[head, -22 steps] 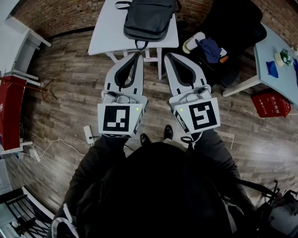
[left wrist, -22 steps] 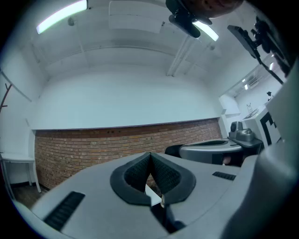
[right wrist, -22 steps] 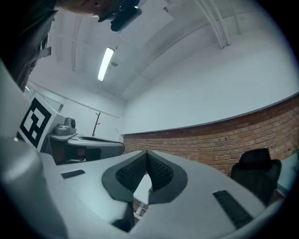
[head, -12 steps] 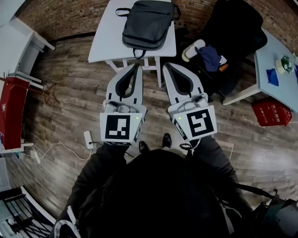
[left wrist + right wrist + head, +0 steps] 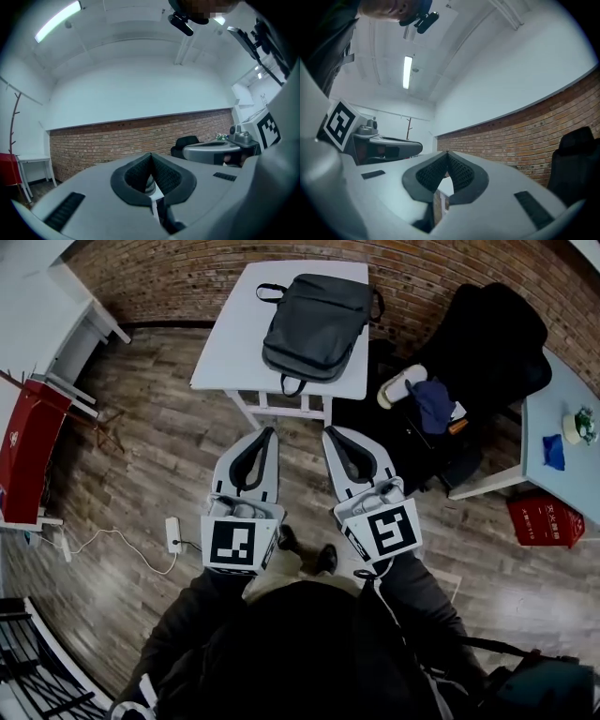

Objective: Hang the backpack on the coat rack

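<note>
Holding left gripper [image 5: 266, 431] and right gripper [image 5: 330, 433] closed on nothing, off the table's [image 5: 230, 343] near edge, we see backpack [image 5: 317, 324] flat by its right edge.

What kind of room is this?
Probably an office or workroom: a white table with a backpack lying on it, a black chair beside it, and a brick wall behind.
</note>
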`<control>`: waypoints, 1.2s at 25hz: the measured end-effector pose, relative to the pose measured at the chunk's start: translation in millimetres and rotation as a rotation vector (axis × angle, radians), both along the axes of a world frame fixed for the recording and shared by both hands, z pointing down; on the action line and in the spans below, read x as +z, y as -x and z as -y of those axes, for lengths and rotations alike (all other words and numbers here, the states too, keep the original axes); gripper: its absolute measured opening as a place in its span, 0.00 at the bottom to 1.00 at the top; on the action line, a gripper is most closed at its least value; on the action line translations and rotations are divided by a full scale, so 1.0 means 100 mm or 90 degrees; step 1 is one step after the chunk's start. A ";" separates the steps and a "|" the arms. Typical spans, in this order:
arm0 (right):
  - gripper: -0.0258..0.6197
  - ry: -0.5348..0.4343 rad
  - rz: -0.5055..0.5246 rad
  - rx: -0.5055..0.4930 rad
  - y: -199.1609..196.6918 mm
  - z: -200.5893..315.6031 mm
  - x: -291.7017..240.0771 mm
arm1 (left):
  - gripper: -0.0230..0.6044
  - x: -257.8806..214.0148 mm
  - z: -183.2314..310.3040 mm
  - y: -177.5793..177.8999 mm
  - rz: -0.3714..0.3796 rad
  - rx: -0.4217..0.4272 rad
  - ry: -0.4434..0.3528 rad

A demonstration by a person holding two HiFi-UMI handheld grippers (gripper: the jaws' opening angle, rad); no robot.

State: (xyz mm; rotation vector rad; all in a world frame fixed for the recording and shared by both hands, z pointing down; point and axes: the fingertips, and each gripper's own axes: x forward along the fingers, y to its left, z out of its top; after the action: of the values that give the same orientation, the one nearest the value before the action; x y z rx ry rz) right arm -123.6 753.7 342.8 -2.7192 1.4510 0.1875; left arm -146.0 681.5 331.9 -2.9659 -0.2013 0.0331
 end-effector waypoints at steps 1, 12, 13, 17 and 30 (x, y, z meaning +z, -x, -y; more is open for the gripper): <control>0.05 0.007 0.000 -0.004 -0.04 0.05 0.03 | 0.05 0.01 0.06 -0.03 0.001 -0.007 0.001; 0.07 0.077 0.009 -0.014 -0.83 0.68 0.38 | 0.05 0.32 0.85 -0.83 0.014 -0.015 0.067; 0.07 0.085 0.010 -0.015 -0.92 0.76 0.42 | 0.05 0.35 0.93 -0.93 0.013 -0.012 0.073; 0.13 0.114 0.021 -0.004 -1.30 1.07 0.58 | 0.05 0.50 1.26 -1.30 0.026 0.006 0.110; 0.20 0.176 0.056 0.095 -2.05 1.11 0.81 | 0.05 0.63 1.54 -2.13 0.034 0.077 0.151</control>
State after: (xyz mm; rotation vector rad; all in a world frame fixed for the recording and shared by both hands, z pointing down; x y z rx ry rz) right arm 81.0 643.2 423.6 -3.0107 1.3414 -0.1354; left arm 66.8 527.8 394.7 -3.1886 -0.4106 -0.0089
